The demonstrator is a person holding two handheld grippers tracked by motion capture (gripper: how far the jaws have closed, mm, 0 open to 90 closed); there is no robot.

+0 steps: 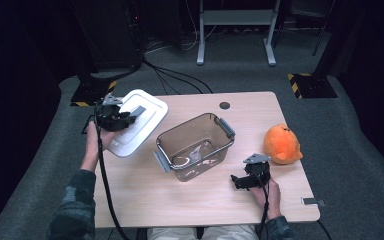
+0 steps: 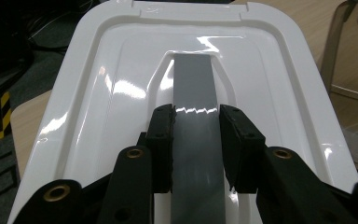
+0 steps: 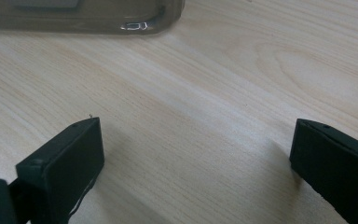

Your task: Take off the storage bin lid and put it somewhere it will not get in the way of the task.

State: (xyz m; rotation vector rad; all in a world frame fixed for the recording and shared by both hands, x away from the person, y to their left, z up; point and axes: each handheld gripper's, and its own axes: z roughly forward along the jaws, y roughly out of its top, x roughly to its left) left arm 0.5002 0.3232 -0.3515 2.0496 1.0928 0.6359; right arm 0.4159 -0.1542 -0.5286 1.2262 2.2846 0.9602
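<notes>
High view: white lid (image 1: pixel 139 121) sits at left of centre in the frame, tilted, its far end raised, one long edge overhanging the left edge of the table (image 1: pixel 205 200). Left gripper (image 1: pixel 132 116) is on top of it. Clear bin (image 1: pixel 196 145) stands open at mid-frame, just right of the lid, grey latch handles at both ends; something small and metallic lies inside, too blurred to name. Orange plush toy (image 1: pixel 282 144) rests at right of the frame, well apart from the bin.

Left gripper view: both pads (image 2: pixel 164 148) are clamped on the grey handle strip (image 2: pixel 196 135) that runs down the lid's (image 2: pixel 121 93) recessed middle. Grip looks centred on the strip's width.

Right gripper (image 1: pixel 240 181) rests low on the table at lower right of the high view, near the bin's front corner. Right gripper view shows its jaws spread wide with bare wood (image 3: pixel 191 116) between them, nothing held; bin base (image 3: pixel 84 18) at top of frame.

Handling, as judged: lid is thin moulded plastic, likely light and stiff, with some flex at the corners. Glossy surface reads as slippery, so the rim or flat panel would be poor holds. The grey strip is the right place: narrow enough to pinch, near the lid's balance point. Held at one spot, the lid may swing or tip.
</notes>
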